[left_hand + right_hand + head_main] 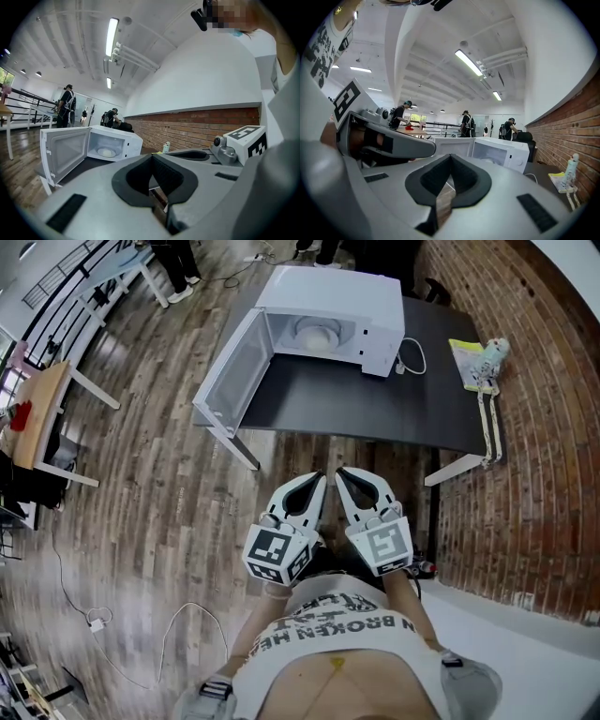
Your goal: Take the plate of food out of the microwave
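Observation:
A white microwave (328,310) stands on the far side of a dark table (375,404), its door (230,371) swung open to the left. Inside it a white plate of pale food (317,332) lies on the turntable; the left gripper view shows the plate (107,152) too. My left gripper (322,477) and right gripper (339,472) hang side by side in front of the person's body, short of the table's near edge. Both are shut with nothing between their fingers, and their tips point toward the microwave (506,151). Each gripper view shows its own closed jaws, left (151,155) and right (450,157).
A white cable (413,356) runs from the microwave's right side. A yellow packet with a small white figure (480,359) lies at the table's right end, by the brick wall (553,427). A wooden table (42,413) stands far left. People (466,124) stand in the background.

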`<state>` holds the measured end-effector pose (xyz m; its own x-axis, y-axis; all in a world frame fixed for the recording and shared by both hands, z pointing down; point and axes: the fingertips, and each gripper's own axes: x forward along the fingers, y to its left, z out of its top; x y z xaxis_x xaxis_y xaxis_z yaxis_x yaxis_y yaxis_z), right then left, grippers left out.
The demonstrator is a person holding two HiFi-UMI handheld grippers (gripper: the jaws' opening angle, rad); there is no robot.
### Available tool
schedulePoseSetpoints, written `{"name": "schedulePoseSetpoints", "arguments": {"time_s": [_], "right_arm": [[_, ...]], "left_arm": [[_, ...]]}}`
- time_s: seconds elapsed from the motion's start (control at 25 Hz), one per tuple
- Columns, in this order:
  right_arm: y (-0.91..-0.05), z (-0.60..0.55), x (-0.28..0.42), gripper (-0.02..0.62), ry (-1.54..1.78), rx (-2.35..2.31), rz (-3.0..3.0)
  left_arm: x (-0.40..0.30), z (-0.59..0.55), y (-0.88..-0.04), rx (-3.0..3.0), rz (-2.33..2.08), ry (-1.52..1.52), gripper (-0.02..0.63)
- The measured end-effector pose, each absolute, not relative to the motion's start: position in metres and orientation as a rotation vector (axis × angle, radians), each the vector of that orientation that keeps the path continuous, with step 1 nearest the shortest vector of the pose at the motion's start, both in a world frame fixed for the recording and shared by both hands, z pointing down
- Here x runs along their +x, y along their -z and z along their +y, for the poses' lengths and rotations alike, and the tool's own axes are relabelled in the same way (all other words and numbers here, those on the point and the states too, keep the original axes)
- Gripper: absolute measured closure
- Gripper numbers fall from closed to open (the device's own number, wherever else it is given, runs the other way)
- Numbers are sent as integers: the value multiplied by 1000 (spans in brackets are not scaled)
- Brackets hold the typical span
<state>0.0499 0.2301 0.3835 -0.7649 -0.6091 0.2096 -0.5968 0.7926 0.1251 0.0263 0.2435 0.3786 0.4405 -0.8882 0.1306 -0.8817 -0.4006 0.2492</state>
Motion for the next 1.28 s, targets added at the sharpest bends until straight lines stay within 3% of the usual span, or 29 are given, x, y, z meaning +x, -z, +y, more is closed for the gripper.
{"name": "schedulePoseSetpoints", "arguments": {"time_s": [0.52, 1.28], "right_arm": [[-395, 200, 11, 588, 68, 872, -2709], [-382, 64, -37, 588, 86, 691, -2773]], "left_arm": [[-12, 211, -391, 2364, -1555, 38, 598], [-52, 82, -381, 2278, -1669, 35, 598]]}}
